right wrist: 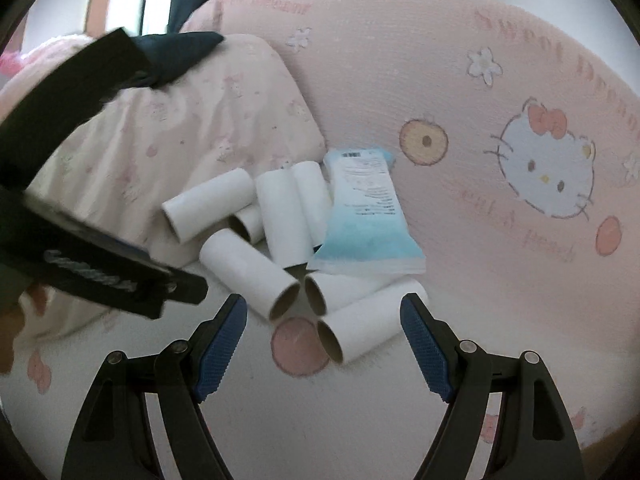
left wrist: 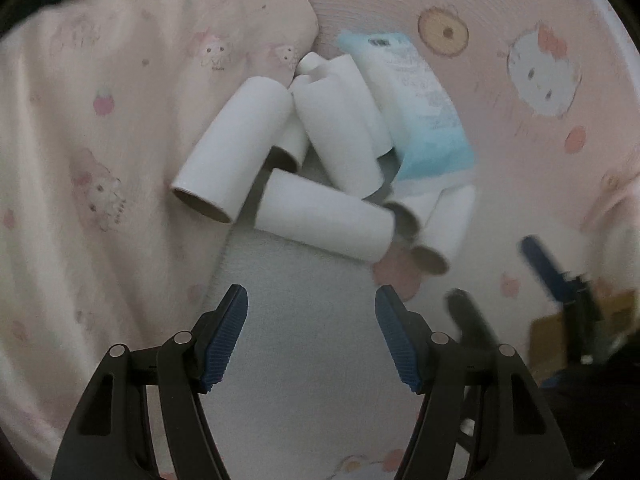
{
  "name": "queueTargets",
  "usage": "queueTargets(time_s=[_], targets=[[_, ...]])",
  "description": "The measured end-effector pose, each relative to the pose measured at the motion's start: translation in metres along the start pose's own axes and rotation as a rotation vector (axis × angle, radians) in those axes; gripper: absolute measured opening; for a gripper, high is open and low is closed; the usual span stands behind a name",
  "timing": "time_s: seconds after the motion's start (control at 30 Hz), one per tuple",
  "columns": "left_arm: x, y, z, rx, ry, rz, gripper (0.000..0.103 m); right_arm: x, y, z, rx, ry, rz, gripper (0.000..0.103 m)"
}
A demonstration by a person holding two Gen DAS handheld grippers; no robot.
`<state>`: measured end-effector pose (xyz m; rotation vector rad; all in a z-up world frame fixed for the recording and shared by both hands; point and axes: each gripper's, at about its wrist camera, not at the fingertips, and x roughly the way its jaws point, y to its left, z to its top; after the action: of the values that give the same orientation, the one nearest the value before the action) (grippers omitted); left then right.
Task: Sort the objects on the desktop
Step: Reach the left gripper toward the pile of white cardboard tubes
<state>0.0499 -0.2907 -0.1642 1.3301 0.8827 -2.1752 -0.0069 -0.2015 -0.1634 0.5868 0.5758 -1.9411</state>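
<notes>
Both my jaw sets are wide apart w/ nothing in them: left gripper (left wrist: 312, 336) hangs short of the heap, right gripper (right wrist: 324, 340) is nearly on it. The task stuff is one pile mid-blanket: white cardboard tubes (left wrist: 236, 148) crossed over each other, w/ a blue-white packet (right wrist: 366, 216) lying on the far ones.

Risks, as I judge them: the tubes are round and stacked, so pinching one prob. rolls or tips its neighbours. The nearest tube (right wrist: 372, 322) sits partly inside my right span, easiest pick, but squeezing hard would crush it. The packet could slide off if a tube under it shifts.

Room: the pink blanket (right wrist: 480, 280) is open to the right; a folded quilt (left wrist: 100, 120) crowds the pile's left edge. The other gripper's body is close at left in the right view, so clash risk.
</notes>
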Motion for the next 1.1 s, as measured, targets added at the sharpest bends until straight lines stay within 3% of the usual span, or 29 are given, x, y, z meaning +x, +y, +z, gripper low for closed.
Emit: queueTargets(time_s=[0.13,0.2,0.37,0.57,0.77,0.83,0.9,1.1], targets=[[0.002,0.004,0.003,-0.079,-0.025,-0.178,0.068,0.021,-0.006,0.003,0.007,0.058,-0.012,0.077],[0.003,0.001,0.006,-0.080,-0.048,-0.218,0.064,0.025,-0.012,0.003,0.016,0.063,-0.020,0.077],[0.009,-0.020,0.020,-0.005,-0.119,-0.223,0.058,0.039,-0.046,-0.003,0.163,0.088,0.018,0.078],[0.021,-0.047,0.038,0.093,-0.137,-0.213,0.050,0.059,-0.084,-0.017,0.342,0.166,0.047,0.077],[0.048,-0.070,0.043,0.133,-0.042,-0.271,0.046,0.068,-0.102,-0.028,0.467,0.212,0.094,0.077],[0.052,-0.076,0.041,0.168,-0.043,-0.263,0.044,0.069,-0.105,-0.031,0.497,0.213,0.112,0.077],[0.056,-0.080,0.038,0.186,-0.041,-0.234,0.036,0.070,-0.105,-0.032,0.512,0.216,0.127,0.076],[0.069,-0.070,0.041,0.093,0.022,-0.272,0.026,0.073,-0.099,-0.032,0.502,0.211,0.143,0.071]])
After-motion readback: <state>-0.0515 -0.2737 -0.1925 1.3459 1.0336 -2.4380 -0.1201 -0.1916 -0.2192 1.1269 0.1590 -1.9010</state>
